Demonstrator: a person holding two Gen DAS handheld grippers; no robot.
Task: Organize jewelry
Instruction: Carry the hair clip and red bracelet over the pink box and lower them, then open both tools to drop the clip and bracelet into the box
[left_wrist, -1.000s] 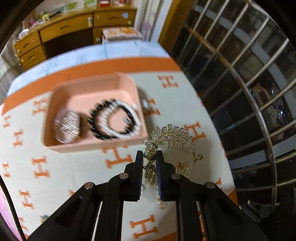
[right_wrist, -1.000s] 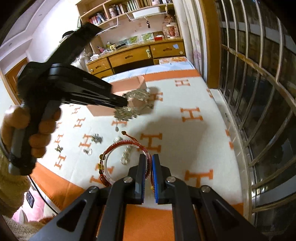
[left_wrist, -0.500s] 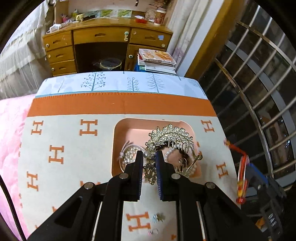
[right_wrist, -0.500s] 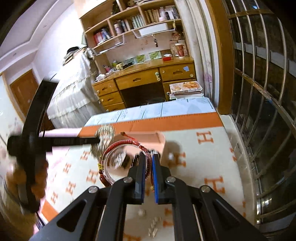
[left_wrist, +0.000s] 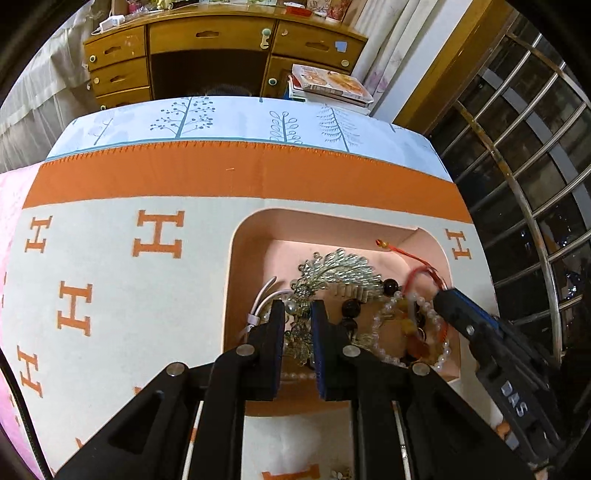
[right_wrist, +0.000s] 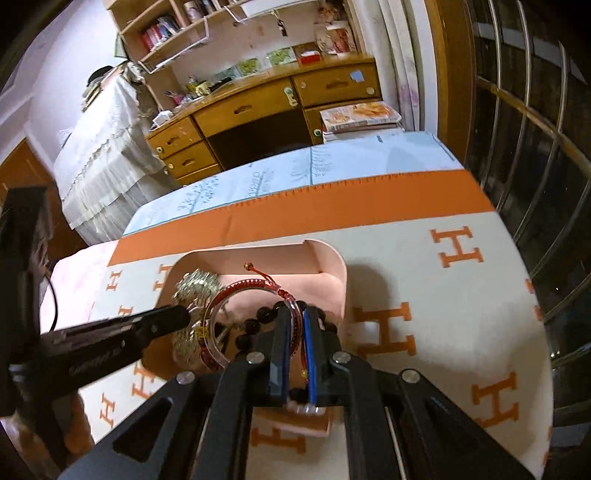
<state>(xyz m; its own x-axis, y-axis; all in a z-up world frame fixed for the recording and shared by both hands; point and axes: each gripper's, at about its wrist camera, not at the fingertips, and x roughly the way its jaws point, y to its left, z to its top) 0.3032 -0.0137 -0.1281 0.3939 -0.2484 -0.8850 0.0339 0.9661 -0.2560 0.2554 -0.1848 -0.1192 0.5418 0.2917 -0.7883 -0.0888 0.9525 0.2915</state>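
Both grippers are now over the pink tray, whereas a second ago both loads hung over the open blanket; we read this as the carry being finished, with only the release left. Nearest in the left wrist view, the left gripper stays narrow, pinching the gold hair comb, whose leaf-shaped head lies low over the tray floor. Just beside it sit dark beads and a pearl bracelet. In the right wrist view the right gripper is clamped on the red bangle, its cord tail reaching toward the tray's far wall. Both tools angle down and forward, converging from opposite sides; the right gripper's tip enters the left view close to the comb. Beyond lie the orange-banded blanket and the wooden desk.
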